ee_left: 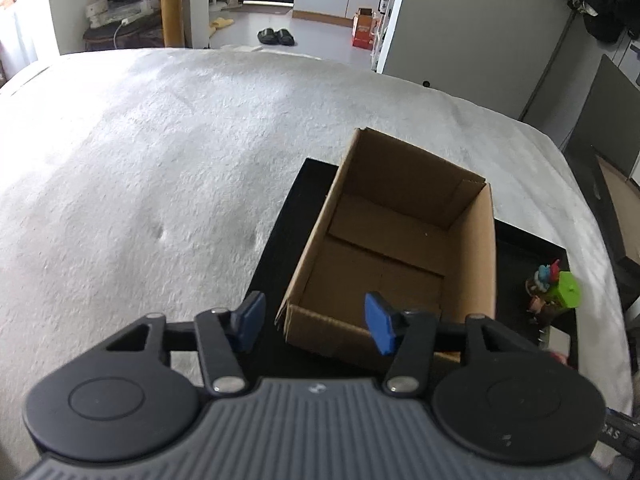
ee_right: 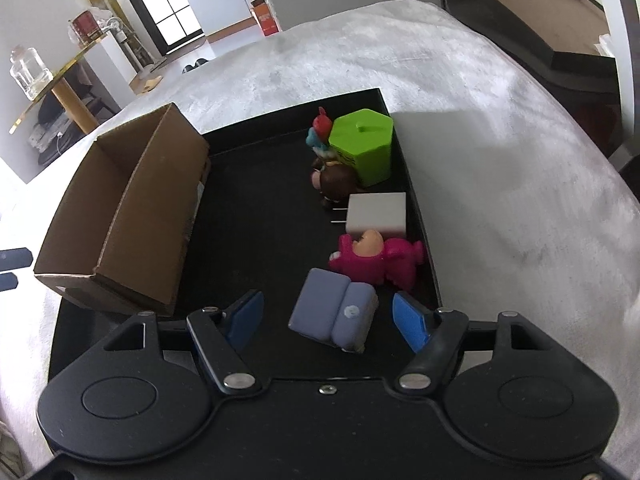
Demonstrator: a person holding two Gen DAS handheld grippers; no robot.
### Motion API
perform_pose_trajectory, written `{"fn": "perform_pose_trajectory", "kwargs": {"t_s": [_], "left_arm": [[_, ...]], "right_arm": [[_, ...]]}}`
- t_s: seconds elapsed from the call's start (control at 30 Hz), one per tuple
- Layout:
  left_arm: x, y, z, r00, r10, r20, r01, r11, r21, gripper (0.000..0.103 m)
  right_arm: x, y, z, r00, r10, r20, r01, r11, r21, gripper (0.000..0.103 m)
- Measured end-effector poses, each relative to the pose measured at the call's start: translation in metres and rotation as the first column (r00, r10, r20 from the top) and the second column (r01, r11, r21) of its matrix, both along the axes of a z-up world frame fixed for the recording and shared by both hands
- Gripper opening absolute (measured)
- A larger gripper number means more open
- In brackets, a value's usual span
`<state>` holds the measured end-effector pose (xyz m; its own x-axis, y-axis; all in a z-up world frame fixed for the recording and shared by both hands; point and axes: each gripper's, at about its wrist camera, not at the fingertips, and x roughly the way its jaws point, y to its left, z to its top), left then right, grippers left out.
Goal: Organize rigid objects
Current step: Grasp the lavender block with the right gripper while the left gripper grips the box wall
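Note:
An empty open cardboard box stands on the left part of a black tray. My left gripper hangs open over the box's near left corner, one blue pad outside the wall and one over the inside. In the right wrist view the box is at the left. Down the tray's right side sit a green hexagonal container, small figurines, a white plug adapter and a pink figurine. My right gripper is open around a lilac block, pads apart from it.
The tray lies on a wide white textured cover. A dark cabinet stands past its far right edge. A gold-edged glass table with a glass jar is at the far left. An orange box and slippers lie on the floor beyond.

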<state>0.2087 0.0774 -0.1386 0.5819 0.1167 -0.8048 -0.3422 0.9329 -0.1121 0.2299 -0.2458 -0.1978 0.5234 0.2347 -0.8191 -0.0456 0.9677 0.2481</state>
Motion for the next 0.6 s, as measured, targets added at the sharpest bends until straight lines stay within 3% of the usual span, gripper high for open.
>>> {"fn": "perform_pose_trajectory", "kwargs": {"t_s": [0.23, 0.47, 0.6], "left_arm": [[0.014, 0.001, -0.021, 1.000, 0.020, -0.007, -0.019, 0.999, 0.030, 0.037], [0.019, 0.001, -0.030, 0.999, 0.037, -0.014, -0.035, 0.994, 0.106, 0.010], [0.015, -0.006, -0.027, 1.000, 0.002, -0.002, -0.002, 0.992, 0.130, 0.009]], "right_arm": [[0.006, -0.006, -0.020, 1.000, -0.013, -0.027, 0.014, 1.000, 0.016, 0.070], [0.013, -0.004, -0.033, 0.999, 0.008, -0.044, -0.006, 0.999, 0.034, 0.066], [0.014, -0.003, -0.039, 0.999, 0.011, -0.048, -0.009, 0.999, 0.033, 0.065]]}}
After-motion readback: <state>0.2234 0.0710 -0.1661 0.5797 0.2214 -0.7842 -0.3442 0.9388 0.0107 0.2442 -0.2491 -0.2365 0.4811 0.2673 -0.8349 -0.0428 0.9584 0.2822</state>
